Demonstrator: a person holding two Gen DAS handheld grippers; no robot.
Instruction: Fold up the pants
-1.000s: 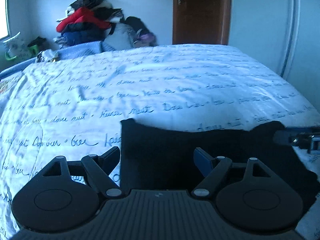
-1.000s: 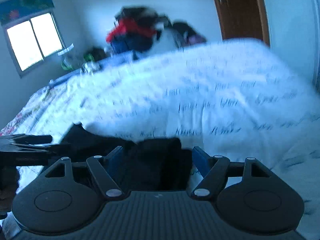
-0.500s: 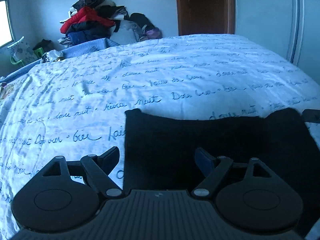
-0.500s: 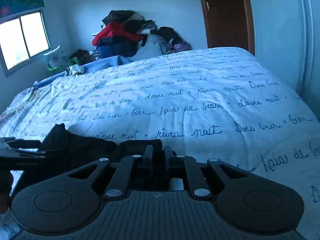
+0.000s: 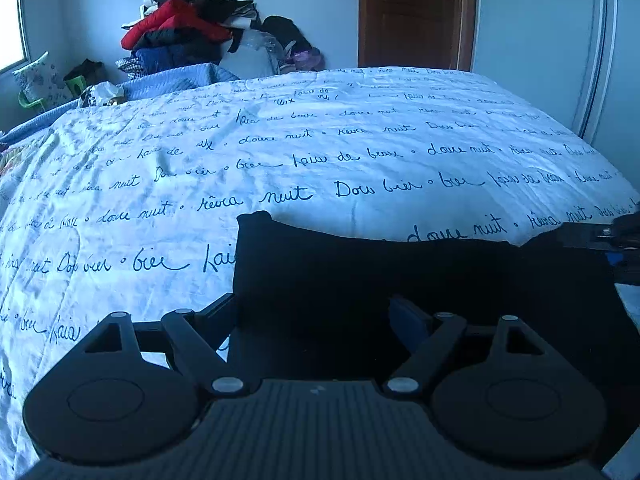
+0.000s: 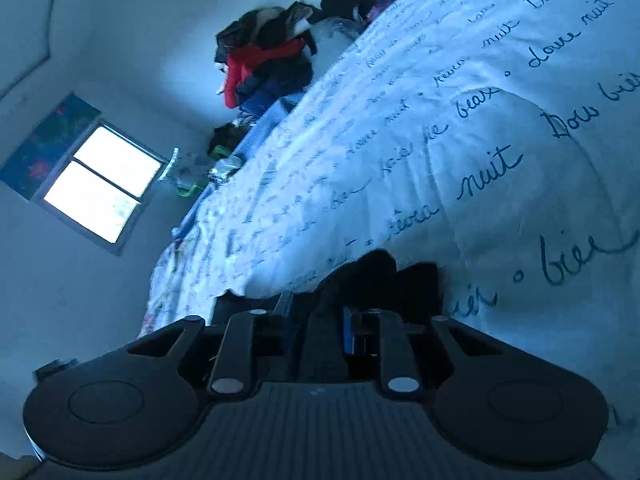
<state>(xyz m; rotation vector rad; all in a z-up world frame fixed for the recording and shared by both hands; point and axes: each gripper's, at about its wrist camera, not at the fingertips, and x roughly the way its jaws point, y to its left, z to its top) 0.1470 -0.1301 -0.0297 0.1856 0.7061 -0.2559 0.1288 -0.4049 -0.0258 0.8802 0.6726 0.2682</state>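
The black pants (image 5: 400,280) lie on the bed (image 5: 280,160) as a squared panel, so at least 1 fold looks done. My left gripper (image 5: 316,314) hangs over them, jaws wide; my right gripper (image 6: 316,316), tilted, pinches their edge for another fold.

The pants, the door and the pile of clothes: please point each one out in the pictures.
pants (image 5: 360,276): left wrist view, on the flat dark cloth ahead of the fingers.
door (image 5: 412,12): left wrist view, on the brown wooden panel.
pile of clothes (image 5: 176,20): left wrist view, on the red garment in the heap.
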